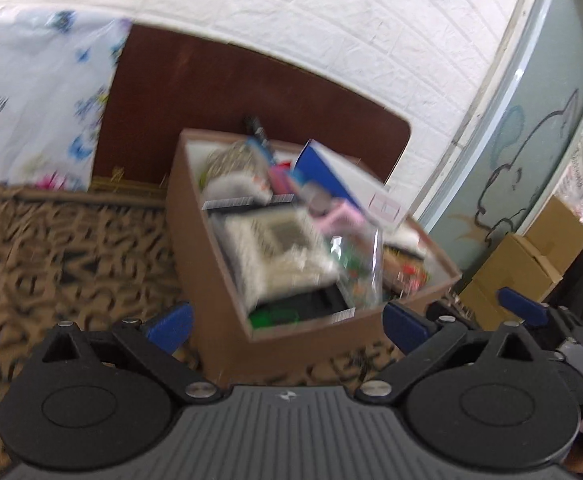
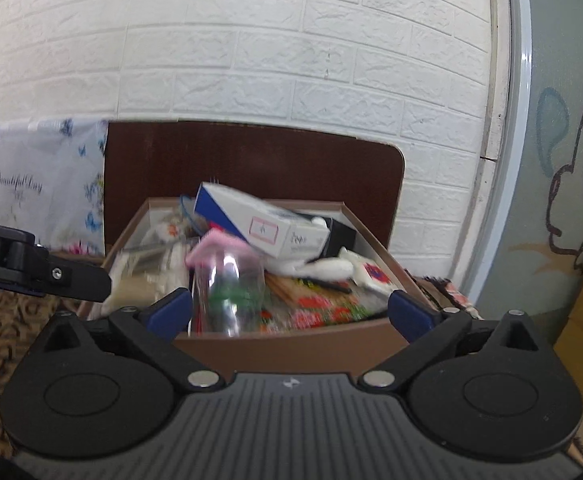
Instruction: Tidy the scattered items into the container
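Note:
A brown cardboard box [image 1: 207,248] stands on a leopard-print cover, full of items: a blue and white carton [image 1: 331,176], a clear bottle with a pink cap [image 1: 355,264], a white packet [image 1: 279,252]. It also shows in the right wrist view [image 2: 291,344], with the carton [image 2: 259,220] and the bottle [image 2: 231,280] on top. My left gripper [image 1: 287,322] is open and empty, just in front of the box. My right gripper [image 2: 291,312] is open and empty at the box's near wall. The left gripper's body [image 2: 31,264] shows at the left of the right wrist view.
A dark wooden headboard [image 1: 211,92] and a white brick wall [image 2: 251,40] stand behind the box. A floral cloth [image 1: 31,100] hangs at the left. Cardboard cartons [image 1: 531,260] are stacked at the right by a painted panel.

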